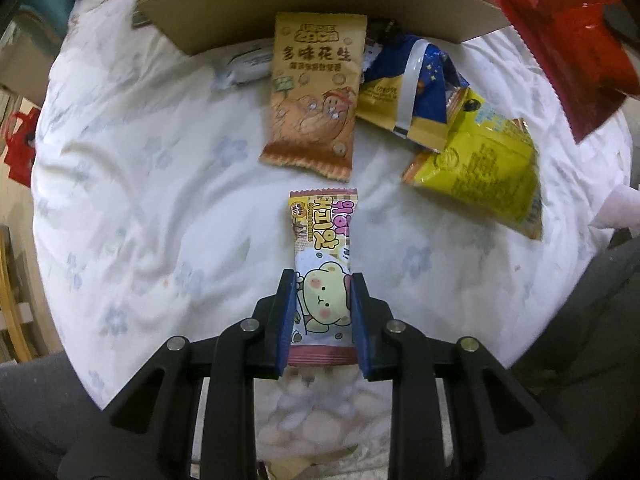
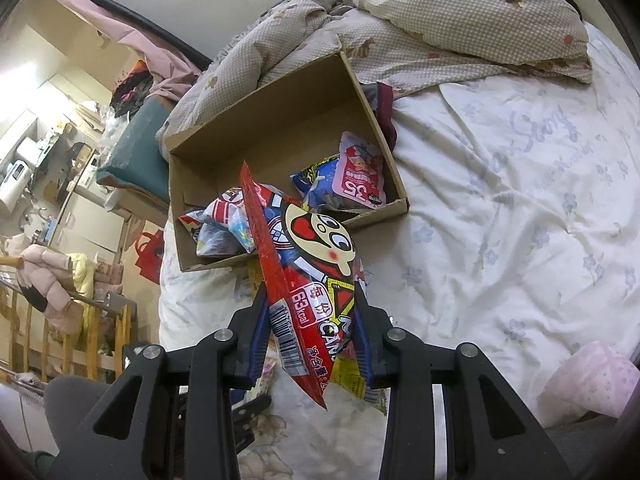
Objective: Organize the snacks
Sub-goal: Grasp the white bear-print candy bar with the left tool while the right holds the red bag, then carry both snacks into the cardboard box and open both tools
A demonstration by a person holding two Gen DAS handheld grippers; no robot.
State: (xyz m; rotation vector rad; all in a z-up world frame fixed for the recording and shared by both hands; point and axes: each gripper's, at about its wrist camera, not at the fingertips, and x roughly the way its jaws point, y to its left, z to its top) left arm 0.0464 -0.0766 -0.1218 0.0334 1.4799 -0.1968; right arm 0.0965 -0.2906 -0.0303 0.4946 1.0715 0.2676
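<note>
Packets are what we are carrying: left gripper (image 1: 324, 280) pinching the pink bear packet (image 1: 323, 272) over the bedsheet (image 1: 140, 140), right gripper (image 2: 310, 304) clamping the red candy bag (image 2: 304, 264), which we are keeping level toward the cardboard box (image 2: 280, 120).

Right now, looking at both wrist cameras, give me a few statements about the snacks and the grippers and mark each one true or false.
1. The left gripper has its fingers closed on the pink bear snack packet. True.
2. The right gripper is holding nothing. False: it grips the red candy bag.
3. The cardboard box already holds some snacks. True.
4. The tan peanut packet lies inside the box. False: it lies on the white bedspread, in front of the box.
5. The yellow packet is in the left gripper. False: it lies on the bedspread.
</note>
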